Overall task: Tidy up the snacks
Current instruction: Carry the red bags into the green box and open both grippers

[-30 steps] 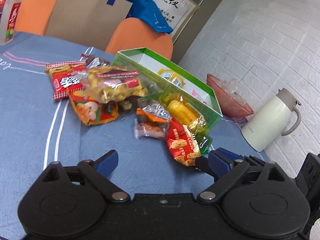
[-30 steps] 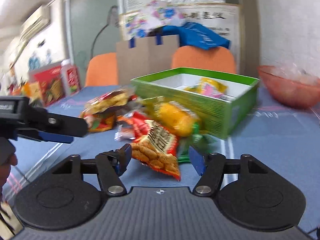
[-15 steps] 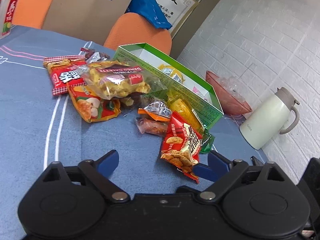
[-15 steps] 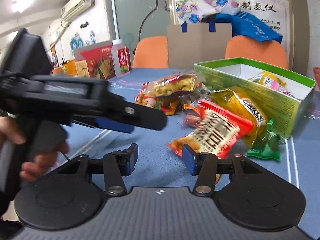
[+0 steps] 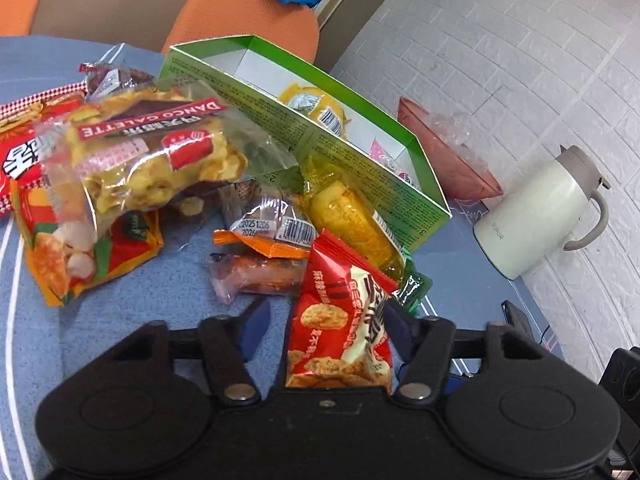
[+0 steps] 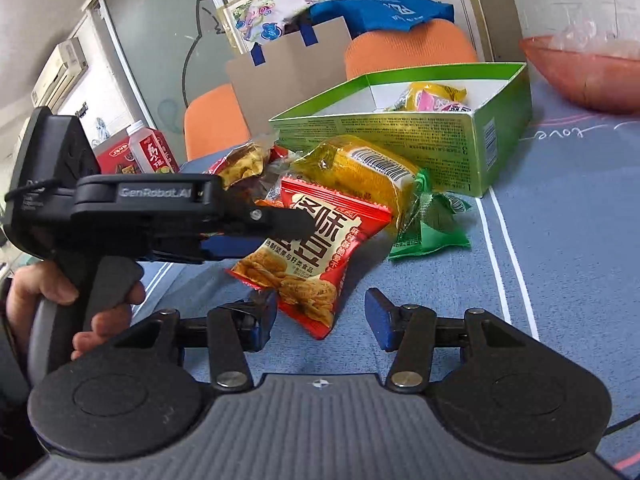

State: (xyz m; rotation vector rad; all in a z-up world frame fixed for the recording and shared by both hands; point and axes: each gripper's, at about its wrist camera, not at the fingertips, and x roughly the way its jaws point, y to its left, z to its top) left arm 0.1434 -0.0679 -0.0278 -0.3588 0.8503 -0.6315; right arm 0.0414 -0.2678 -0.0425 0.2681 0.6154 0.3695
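Left hand-held gripper [image 5: 324, 328] astride red snack packet [image 5: 344, 320]

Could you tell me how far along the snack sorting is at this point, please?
Early on. Done: two or three small packs already lie in the green box. In hand: the left gripper straddles the red nut pack, not clearly clamped; the right gripper is open beside it. Left: the yellow corn pack, green sachet, clear galette bag and other red and orange packs on the blue cloth.
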